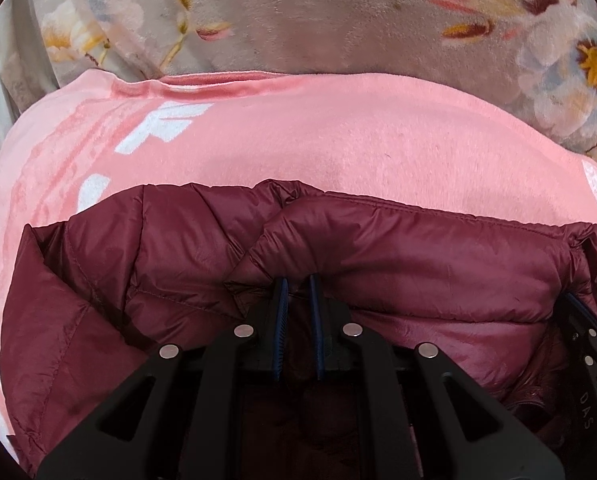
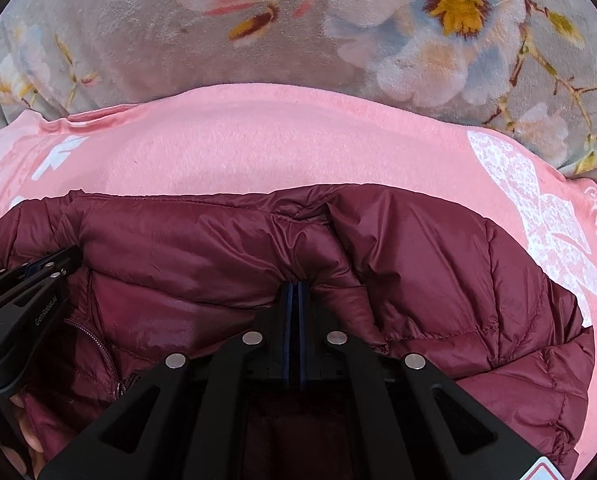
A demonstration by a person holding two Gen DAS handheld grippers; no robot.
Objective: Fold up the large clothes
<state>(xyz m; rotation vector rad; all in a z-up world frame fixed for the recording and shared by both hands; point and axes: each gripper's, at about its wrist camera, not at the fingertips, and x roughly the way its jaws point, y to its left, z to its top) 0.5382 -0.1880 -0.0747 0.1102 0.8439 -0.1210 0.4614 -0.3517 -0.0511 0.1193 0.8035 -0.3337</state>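
A maroon puffer jacket [image 1: 418, 264] lies folded on a pink blanket [image 1: 298, 132]; it also shows in the right wrist view [image 2: 218, 248]. My left gripper [image 1: 298, 280] is shut on a fold of the jacket's edge, its blue pads pinching the fabric with a small gap. My right gripper [image 2: 297, 285] is shut tight on another fold of the same jacket. The right gripper shows at the right edge of the left wrist view [image 1: 590, 332]; the left gripper shows at the left of the right wrist view [image 2: 30, 280]. A zipper [image 2: 110, 360] runs at lower left.
The pink blanket [image 2: 278, 148] with white print lies on a grey floral fleece cover [image 2: 138, 40], which fills the far side in both views [image 1: 318, 12]. A person's fingers [image 2: 26, 432] show at the lower left.
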